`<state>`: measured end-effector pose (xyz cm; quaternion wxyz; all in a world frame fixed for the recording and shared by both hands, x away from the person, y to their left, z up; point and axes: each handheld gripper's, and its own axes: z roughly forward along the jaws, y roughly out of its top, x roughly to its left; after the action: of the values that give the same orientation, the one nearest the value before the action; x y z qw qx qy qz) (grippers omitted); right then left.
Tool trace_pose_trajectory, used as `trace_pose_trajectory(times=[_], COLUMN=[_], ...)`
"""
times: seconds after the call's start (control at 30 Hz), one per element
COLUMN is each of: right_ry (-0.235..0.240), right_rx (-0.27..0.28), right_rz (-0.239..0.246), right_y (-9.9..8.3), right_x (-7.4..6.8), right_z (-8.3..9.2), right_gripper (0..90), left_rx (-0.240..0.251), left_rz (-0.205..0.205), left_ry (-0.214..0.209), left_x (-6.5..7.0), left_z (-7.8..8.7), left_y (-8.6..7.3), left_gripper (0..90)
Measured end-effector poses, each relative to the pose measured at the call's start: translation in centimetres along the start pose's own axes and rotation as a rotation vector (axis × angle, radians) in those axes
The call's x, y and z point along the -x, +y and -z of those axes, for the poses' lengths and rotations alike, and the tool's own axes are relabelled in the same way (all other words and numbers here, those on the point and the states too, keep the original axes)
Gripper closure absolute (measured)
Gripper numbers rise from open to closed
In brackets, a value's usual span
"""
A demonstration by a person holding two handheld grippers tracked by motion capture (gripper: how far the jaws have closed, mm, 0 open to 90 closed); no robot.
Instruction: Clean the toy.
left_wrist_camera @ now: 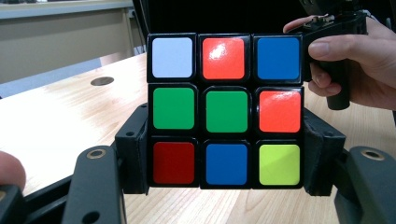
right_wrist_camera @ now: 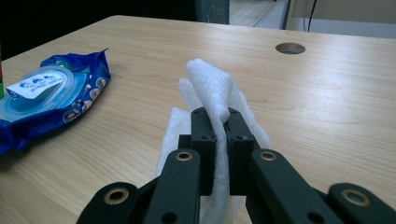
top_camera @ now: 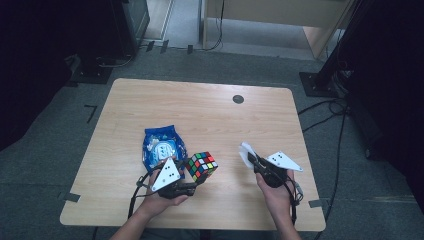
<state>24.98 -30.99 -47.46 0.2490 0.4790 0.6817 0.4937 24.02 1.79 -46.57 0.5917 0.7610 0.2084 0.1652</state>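
Note:
A scrambled colour cube (top_camera: 201,166) (left_wrist_camera: 226,109) is held off the table near the front, with my left gripper (top_camera: 192,176) (left_wrist_camera: 226,154) shut on its two sides. The face toward the left gripper's camera shows white, red, blue, green and yellow squares. My right gripper (top_camera: 253,161) (right_wrist_camera: 221,128) is shut on a crumpled white wipe (top_camera: 246,152) (right_wrist_camera: 212,95), which sticks up and hangs down between the jaws. In the high view the right gripper is to the right of the cube, low over the table.
A blue wet-wipe pack (top_camera: 161,144) (right_wrist_camera: 44,95) lies flat just behind the left hand. The wooden table (top_camera: 200,107) has a round cable hole (top_camera: 238,99) (right_wrist_camera: 290,47) at the back right. Dark stands and cables surround the table on the floor.

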Motion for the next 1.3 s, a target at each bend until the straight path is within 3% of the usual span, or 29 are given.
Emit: trace_pose_trajectory(times=[0.13, 0.17, 0.3, 0.47, 0.6, 0.7, 0.9, 0.97, 1.07, 1.17, 1.3], right_ry=[-0.003, -0.005, -0.007, -0.007, 0.053, 0.105, 0.253, 0.295, 0.325, 0.351, 0.345], right_rx=[-0.005, -0.004, 0.014, 0.013, 0.041, 0.065, 0.062, 0.066, 0.063, 0.039, 0.025], right_rz=[-0.005, -0.003, -0.014, -0.018, -0.003, 0.062, 0.199, 0.224, 0.232, 0.205, 0.193], right_y=[-0.1, -0.1, 0.0, 0.3, 0.8, 1.3, 0.6, 0.5, 0.3, 0.0, -0.5], right_x=[0.0, 0.0, -0.1, -0.7, -1.9, -3.3, -5.8, -6.6, -7.5, -7.9, -7.9], right_z=[-0.2, -0.2, -0.2, 0.0, 0.4, 0.8, 0.3, 0.1, -0.3, -0.8, -1.6], right_gripper=[85.2, 82.2, 54.9, 50.2, 50.9, 51.3, 48.2, 47.0, 41.4, 37.9, 48.5], left_rx=[-0.001, -0.003, -0.006, -0.006, -0.012, -0.013, -0.026, -0.028, -0.02, -0.013, -0.009], left_rz=[-0.003, -0.002, 0.006, 0.005, 0.009, 0.026, 0.092, 0.108, 0.127, 0.136, 0.138], left_ry=[0.001, 0.002, 0.006, 0.007, 0.009, 0.014, 0.006, 0.011, 0.008, 0.012, 0.015], left_x=[0.1, 0.0, -0.1, -0.1, -0.2, -0.5, -1.5, -1.7, -2.1, -2.4, -2.7], left_z=[0.0, 0.0, 0.0, 0.0, -0.1, -0.1, 0.2, 0.3, 0.5, 0.7, 0.9], left_y=[0.0, 0.0, -0.1, -0.1, -0.2, -0.1, 0.3, 0.5, 0.7, 0.9, 1.1], left_gripper=[34.2, 34.2, 34.2, 34.2, 34.2, 34.2, 34.2, 34.2, 34.1, 34.2, 34.2])
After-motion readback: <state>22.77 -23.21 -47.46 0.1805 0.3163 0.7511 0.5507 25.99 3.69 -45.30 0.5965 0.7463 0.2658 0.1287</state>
